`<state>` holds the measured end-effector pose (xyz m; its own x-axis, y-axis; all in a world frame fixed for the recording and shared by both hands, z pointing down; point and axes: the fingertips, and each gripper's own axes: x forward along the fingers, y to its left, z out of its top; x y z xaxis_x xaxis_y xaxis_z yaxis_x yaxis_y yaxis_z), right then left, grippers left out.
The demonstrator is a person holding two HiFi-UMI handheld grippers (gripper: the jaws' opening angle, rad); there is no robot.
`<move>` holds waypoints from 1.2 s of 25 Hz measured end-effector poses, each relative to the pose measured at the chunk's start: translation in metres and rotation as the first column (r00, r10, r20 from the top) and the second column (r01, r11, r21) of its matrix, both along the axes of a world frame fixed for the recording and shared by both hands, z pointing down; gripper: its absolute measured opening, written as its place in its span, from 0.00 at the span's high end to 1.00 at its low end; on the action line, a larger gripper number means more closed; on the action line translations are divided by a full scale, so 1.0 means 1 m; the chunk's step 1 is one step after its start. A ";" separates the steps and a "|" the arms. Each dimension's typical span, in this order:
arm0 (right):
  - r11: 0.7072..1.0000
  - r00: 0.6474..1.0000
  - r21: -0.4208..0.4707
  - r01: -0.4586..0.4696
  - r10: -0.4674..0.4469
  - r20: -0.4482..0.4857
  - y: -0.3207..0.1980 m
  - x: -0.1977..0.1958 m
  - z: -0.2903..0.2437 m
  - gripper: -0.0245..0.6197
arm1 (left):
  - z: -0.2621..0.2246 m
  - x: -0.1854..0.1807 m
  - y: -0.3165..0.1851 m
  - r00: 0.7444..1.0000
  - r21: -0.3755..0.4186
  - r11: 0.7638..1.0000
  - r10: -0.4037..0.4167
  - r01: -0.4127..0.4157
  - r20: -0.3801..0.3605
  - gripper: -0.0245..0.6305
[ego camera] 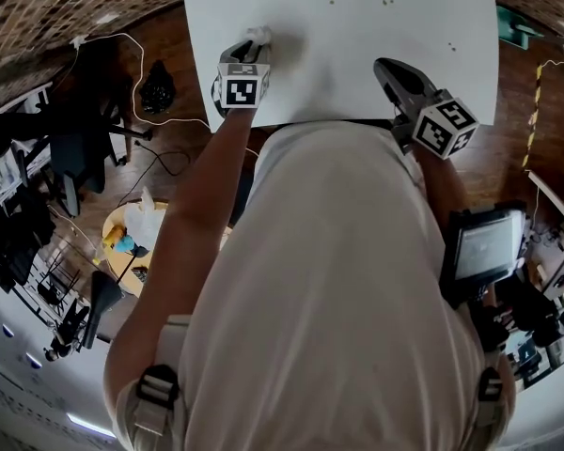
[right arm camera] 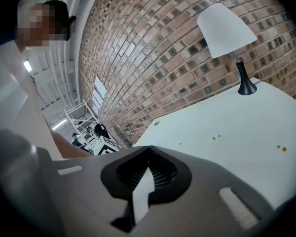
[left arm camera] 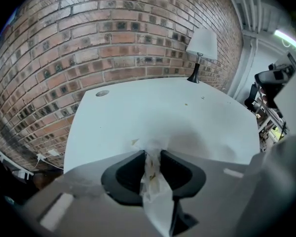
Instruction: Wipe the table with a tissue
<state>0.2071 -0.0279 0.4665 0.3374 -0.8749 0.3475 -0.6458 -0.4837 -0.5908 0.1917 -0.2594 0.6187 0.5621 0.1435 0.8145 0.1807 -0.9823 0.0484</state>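
Note:
A crumpled white tissue [left arm camera: 153,181] with yellowish specks is pinched between the dark jaws of my left gripper [left arm camera: 152,154]. Its front end rests on the white table [left arm camera: 163,112] near the front left edge. In the head view the tissue [ego camera: 258,36] pokes out ahead of the left gripper [ego camera: 249,54]. My right gripper [ego camera: 390,69] hovers over the table's front right part, its tips [right arm camera: 148,149] together with nothing between them. Small brownish crumbs [right arm camera: 214,138] dot the table further out, also seen in the head view as crumbs [ego camera: 387,4].
A white-shaded lamp [left arm camera: 201,48] on a black base stands at the table's far corner against the brick wall [left arm camera: 113,33]. A round grommet [left arm camera: 102,93] sits at the far left of the tabletop. Cables and a small round side table [ego camera: 132,242] lie on the floor to the left.

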 end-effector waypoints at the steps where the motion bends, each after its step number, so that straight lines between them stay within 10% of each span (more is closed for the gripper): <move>1: 1.000 1.000 -0.003 -0.003 0.003 0.000 -0.002 0.001 -0.001 0.95 | 0.000 0.001 0.001 1.000 0.000 1.000 0.010 -0.010 -0.002 0.80; 12: 0.999 1.000 -0.043 -0.013 0.013 0.003 -0.024 -0.010 0.001 0.95 | 0.006 0.006 0.018 0.955 0.065 0.957 0.287 -0.282 -0.078 0.85; 24: 0.993 0.996 -0.072 -0.089 0.089 0.004 -0.032 -0.027 0.009 0.95 | 0.004 -0.014 0.048 0.904 -0.173 0.891 0.428 -0.420 0.010 0.85; 27: 0.991 0.992 -0.055 -0.122 0.123 0.012 -0.026 -0.025 0.008 0.95 | -0.001 -0.027 0.058 0.925 -0.201 0.905 0.381 -0.375 -0.011 0.85; 30: 0.989 0.990 -0.035 -0.141 0.142 0.017 -0.020 -0.018 0.008 0.95 | -0.019 -0.025 0.035 0.980 -0.241 0.952 0.165 -0.187 -0.109 0.85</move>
